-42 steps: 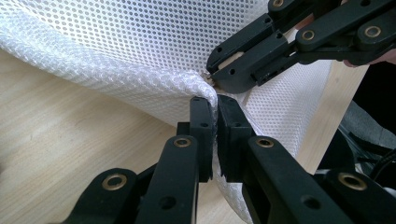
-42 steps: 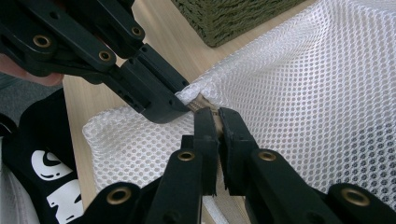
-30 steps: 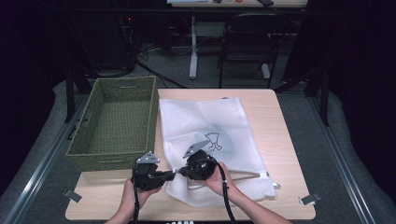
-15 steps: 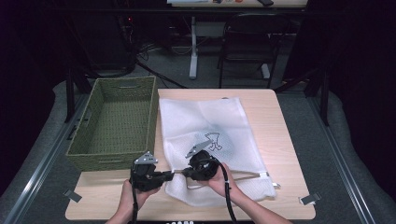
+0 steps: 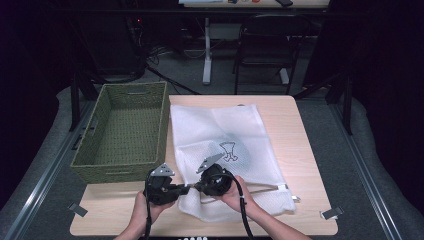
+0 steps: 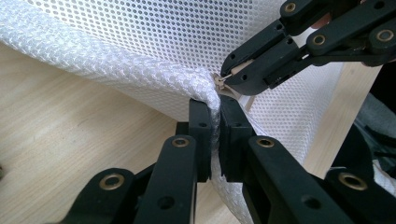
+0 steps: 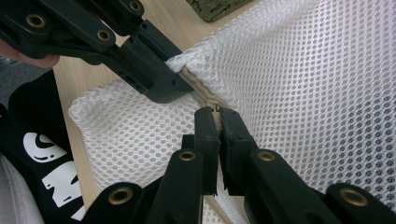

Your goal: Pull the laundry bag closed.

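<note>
At the near edge of the light wooden bench (image 5: pixel 300 150), the left gripper (image 6: pixel 214 128) pinches the white mesh zippered laundry bag's (image 5: pixel 225 145) corner while the right gripper (image 7: pixel 215 122) clamps its small metal zipper pull (image 6: pixel 218 82), which may slip free if tugged askew.

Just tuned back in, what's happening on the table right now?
A person is working on a white mesh laundry bag that lies flat on the table beside a green woven basket. The left gripper is clamped on the bag's corner edge, right by the end of the zipper. The right gripper is pinched shut on the zipper pull. The zipper looks closed, so opening seems about to begin.
</note>
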Motion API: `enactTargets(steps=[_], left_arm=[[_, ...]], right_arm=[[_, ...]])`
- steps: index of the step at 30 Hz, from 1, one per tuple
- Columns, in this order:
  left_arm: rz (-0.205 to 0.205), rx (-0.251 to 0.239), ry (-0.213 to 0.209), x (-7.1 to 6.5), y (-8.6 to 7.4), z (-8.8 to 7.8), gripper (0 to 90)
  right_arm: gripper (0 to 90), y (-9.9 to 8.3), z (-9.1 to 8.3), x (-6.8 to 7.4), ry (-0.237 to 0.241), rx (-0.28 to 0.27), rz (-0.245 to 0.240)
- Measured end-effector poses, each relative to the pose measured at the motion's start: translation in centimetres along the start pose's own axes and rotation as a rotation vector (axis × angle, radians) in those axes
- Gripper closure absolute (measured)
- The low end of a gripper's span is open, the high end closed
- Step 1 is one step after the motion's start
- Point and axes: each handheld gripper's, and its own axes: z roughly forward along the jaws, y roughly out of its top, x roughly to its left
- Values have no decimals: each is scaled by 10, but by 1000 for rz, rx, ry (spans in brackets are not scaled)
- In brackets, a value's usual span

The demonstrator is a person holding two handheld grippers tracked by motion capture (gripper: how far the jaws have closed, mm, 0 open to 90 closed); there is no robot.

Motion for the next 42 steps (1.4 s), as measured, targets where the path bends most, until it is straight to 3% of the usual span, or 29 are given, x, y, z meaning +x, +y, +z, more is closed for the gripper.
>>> enactTargets(steps=[13,30,42], left_arm=[[-11,-5,-25,1,-1,-2,867],[-15,-11,-19,6,-1,-7,867],[-14,-1,-20,9,0,-8,867]], right_arm=[[871,-2,-1,-1,12,8,8],[871,-4,1,-6,15,37,36],[871,-5,4,-9,16,52,22]])
